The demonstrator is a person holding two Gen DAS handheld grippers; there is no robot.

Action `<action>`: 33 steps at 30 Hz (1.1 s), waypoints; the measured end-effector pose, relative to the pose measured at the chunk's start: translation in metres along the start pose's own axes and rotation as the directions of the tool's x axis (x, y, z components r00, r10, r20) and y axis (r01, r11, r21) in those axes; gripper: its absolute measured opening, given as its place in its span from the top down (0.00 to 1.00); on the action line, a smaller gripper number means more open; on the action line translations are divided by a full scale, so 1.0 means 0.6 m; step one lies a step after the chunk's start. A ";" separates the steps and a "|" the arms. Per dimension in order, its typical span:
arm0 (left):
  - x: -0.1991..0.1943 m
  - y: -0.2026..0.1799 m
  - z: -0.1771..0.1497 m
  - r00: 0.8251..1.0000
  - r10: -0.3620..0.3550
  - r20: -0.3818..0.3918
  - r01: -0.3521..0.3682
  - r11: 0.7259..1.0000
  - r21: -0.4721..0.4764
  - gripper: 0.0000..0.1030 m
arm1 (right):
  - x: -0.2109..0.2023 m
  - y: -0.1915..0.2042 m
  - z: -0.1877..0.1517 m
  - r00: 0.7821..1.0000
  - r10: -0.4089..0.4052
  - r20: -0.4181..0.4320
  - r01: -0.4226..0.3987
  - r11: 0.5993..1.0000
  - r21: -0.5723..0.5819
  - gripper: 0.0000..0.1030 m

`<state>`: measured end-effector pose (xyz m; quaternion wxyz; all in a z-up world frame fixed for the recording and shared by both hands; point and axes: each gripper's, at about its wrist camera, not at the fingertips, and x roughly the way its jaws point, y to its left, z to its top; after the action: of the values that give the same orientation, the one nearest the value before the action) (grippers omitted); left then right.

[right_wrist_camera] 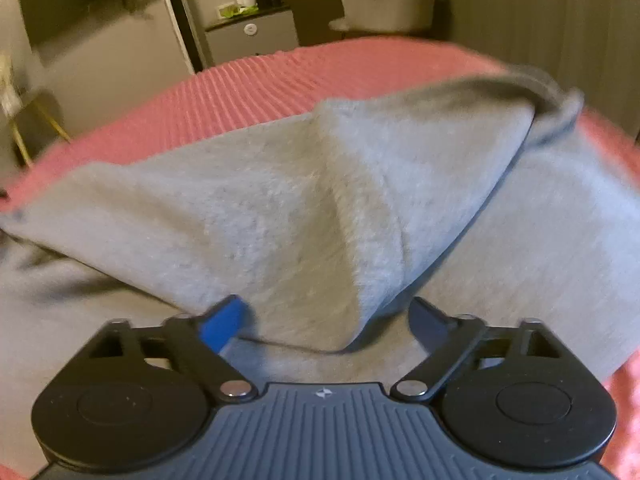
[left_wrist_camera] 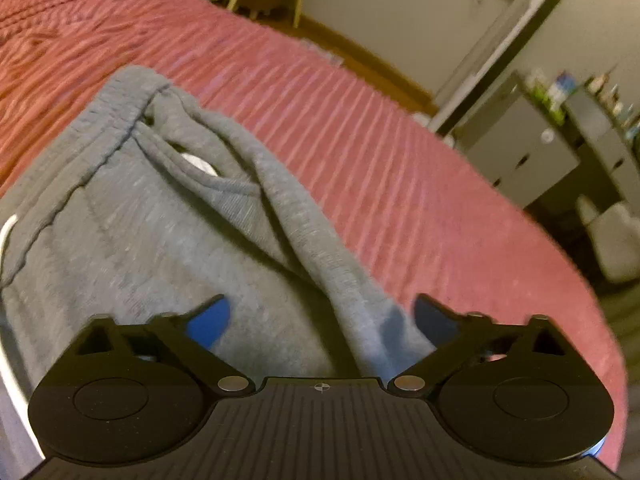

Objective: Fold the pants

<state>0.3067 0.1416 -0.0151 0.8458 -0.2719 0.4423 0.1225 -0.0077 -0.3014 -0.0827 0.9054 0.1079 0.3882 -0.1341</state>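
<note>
Pants [right_wrist_camera: 320, 184], grey, rumpled on pink bedspread [left_wrist_camera: 380, 152]

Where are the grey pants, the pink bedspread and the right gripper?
grey pants [left_wrist_camera: 132, 216], left wrist view, flat front panel.
pink bedspread [left_wrist_camera: 360, 152], left wrist view, bare ribbed surface.
right gripper [right_wrist_camera: 324, 320], right wrist view, between its fingertips.

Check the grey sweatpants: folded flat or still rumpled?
Rumpled: grey sweatpants lie with one layer humped over another on the pink bedspread.
</note>
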 end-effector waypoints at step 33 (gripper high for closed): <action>-0.342 0.152 -0.129 0.966 -0.236 0.109 0.218 0.963 0.156 0.76 | -0.124 -0.276 0.093 0.968 -0.147 0.205 0.059 0.922 0.383 0.95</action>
<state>0.0943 0.1795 0.0844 0.8980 -0.2512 0.3611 0.0096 -0.0738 -0.4619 -0.0056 0.8985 0.2417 0.2533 -0.2648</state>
